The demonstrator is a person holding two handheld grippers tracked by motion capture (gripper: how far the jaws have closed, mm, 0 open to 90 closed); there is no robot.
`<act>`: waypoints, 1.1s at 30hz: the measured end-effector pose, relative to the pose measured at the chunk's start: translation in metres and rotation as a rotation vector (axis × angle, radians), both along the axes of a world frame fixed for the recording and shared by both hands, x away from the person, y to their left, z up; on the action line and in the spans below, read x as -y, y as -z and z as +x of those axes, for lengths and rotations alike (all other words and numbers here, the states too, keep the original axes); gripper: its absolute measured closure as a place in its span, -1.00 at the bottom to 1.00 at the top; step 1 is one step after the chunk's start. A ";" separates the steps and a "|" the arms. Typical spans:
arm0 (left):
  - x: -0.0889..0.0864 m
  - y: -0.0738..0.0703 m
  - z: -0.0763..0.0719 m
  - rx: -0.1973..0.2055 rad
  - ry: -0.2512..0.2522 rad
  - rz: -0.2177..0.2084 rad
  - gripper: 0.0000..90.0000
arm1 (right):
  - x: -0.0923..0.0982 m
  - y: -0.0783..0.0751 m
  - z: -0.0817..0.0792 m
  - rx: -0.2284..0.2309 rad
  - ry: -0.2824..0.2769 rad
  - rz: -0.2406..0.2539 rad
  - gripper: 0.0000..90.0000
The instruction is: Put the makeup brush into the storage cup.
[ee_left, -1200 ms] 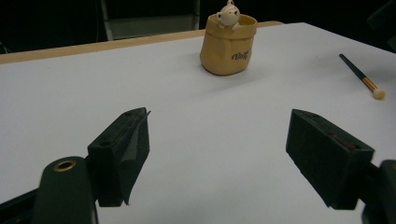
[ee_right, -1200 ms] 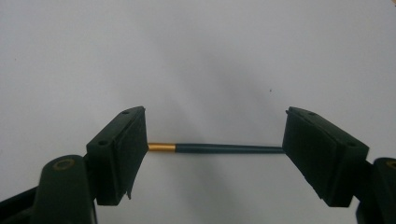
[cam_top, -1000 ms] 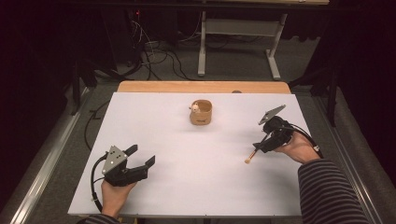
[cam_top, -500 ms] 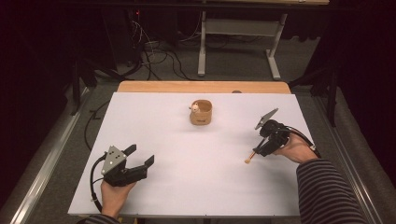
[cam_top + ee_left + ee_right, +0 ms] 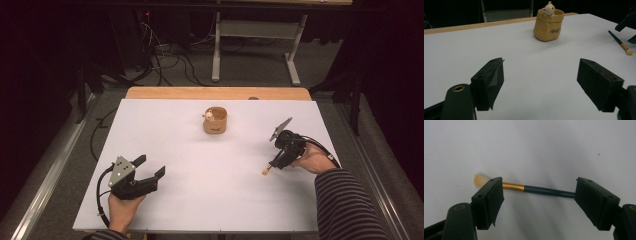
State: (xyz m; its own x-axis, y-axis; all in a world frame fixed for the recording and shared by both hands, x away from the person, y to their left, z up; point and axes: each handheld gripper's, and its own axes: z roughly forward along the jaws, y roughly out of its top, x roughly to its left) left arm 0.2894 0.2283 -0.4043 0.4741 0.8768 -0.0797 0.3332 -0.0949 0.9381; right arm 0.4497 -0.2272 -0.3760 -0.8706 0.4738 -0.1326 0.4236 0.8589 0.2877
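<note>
White flat table top (image 5: 200,150), wooden strip along its far edge. Landmark: small tan sack-shaped ceramic pot (image 5: 215,120) with a pale bear figure at its rim, standing upright on the far middle of the table.

Thin brush with dark handle, gold ferrule and pale bristle tip (image 5: 268,169) lies flat on the table, near-right of the pot, well apart from it, bristle end pointing to the near side. Right gripper (image 5: 276,162) sits over the brush, tilted down at it, jaws wide apart. In the right gripper view the brush (image 5: 534,189) runs crosswise between the two jaws, lying on the table; cannot tell whether either pad touches it, no grip.

Left gripper (image 5: 150,175) is near-left of the pot, well apart, held low over the table, jaws spread wide, nothing between them. Left gripper view looks toward the pot (image 5: 548,25), brush (image 5: 620,43) off to its right.
</note>
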 end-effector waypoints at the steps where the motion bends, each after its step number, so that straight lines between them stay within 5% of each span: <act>1: 0.000 0.000 0.000 0.001 0.000 0.000 -0.50 | -0.001 0.002 0.001 -0.005 -0.002 -0.002 -0.44; 11: 0.001 0.000 0.000 0.002 0.003 0.001 -0.47 | -0.001 0.010 0.006 -0.049 -0.013 -0.022 -0.44; 33: 0.001 0.000 -0.001 0.005 0.016 -0.009 -0.47 | -0.002 0.016 0.006 -0.062 -0.059 -0.043 -0.43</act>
